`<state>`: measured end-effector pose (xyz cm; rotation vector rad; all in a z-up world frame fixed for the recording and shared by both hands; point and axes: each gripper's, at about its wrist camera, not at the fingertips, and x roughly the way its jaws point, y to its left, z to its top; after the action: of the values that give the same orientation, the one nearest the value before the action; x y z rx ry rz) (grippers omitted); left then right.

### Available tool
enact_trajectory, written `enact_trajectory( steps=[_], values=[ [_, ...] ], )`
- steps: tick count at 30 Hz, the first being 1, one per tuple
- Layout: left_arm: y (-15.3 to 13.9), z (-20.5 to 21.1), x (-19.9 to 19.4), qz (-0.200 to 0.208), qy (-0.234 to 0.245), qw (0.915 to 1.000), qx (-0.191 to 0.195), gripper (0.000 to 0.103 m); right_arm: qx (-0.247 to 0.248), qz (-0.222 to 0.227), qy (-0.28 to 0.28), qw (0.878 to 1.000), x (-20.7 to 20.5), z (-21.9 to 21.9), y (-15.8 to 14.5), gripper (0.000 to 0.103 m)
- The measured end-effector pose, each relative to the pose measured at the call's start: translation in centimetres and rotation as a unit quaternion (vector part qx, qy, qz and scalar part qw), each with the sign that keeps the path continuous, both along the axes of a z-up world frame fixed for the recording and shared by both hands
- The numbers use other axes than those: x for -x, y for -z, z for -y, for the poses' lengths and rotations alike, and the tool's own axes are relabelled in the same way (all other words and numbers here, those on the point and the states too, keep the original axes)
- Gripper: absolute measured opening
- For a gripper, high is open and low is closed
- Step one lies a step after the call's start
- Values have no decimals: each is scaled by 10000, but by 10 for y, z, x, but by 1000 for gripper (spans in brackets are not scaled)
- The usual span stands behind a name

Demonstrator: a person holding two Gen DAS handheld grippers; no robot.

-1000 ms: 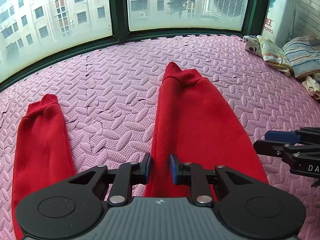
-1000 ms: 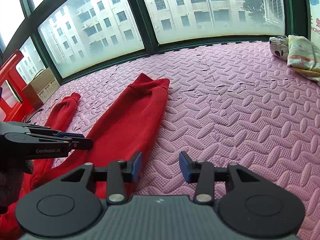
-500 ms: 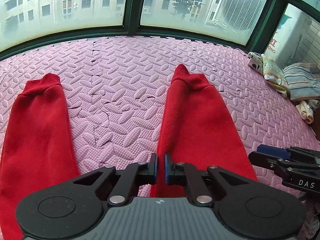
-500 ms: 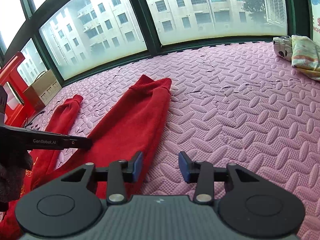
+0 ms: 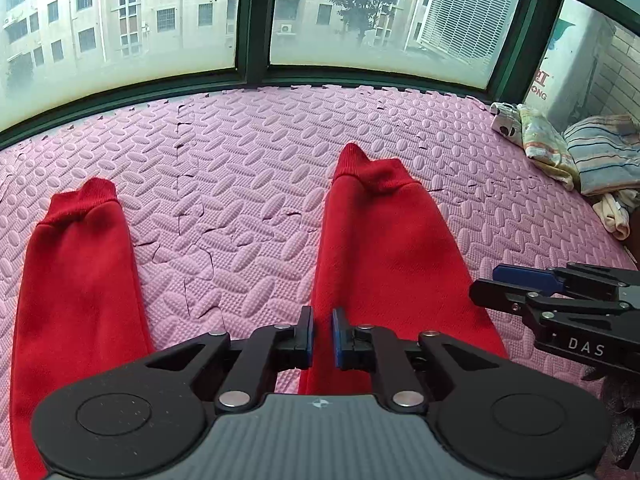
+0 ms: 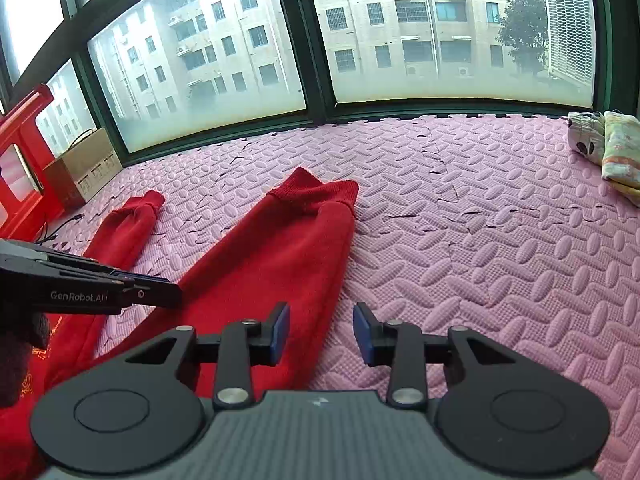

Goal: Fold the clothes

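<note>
Red trousers lie flat on the pink foam mat, cuffs toward the window. In the left wrist view one leg (image 5: 76, 292) lies at the left and the other leg (image 5: 384, 264) in the middle. My left gripper (image 5: 323, 336) is shut to a narrow slit on the inner edge of the middle leg, with red cloth showing between the pads. The right wrist view shows the same trousers (image 6: 276, 256) and the left gripper (image 6: 160, 294) low over them. My right gripper (image 6: 321, 332) is open above that leg's outer edge, holding nothing; it also shows as the right gripper (image 5: 520, 284).
A heap of folded striped and flowered cloths (image 5: 576, 152) lies at the mat's far right. A cardboard box (image 6: 82, 168) and a red frame (image 6: 24, 152) stand at the far left by the window. The green window frame (image 5: 252, 76) bounds the mat (image 6: 500, 248) at the back.
The left gripper's fingers have come together from a wider gap onto the leg's inner edge, and its view has swung left. The right gripper stayed open and barely moved.
</note>
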<state>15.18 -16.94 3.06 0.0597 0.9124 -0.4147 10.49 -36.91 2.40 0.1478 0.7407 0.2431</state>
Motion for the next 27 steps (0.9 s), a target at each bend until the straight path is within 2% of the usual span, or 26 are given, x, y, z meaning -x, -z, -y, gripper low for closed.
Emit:
enact_trajectory(
  steps=[5,15,23,27],
  values=[
    [2,8,-17,16,8,10000,-60,12,-91,13,-116,9999,-21,-4,-2,27],
    [11,22,-59,6,-4,9999,-123,13,25,-149,-59,9999,-57,-6,6,27],
    [13,36,-80,77,55,9999,-117,13,196,105,-143,9997,-72,-12,3,27],
    [16,33,-83,56,37,9999,-99,19,238,110,31,9997,-76,-6,3,27]
  ],
)
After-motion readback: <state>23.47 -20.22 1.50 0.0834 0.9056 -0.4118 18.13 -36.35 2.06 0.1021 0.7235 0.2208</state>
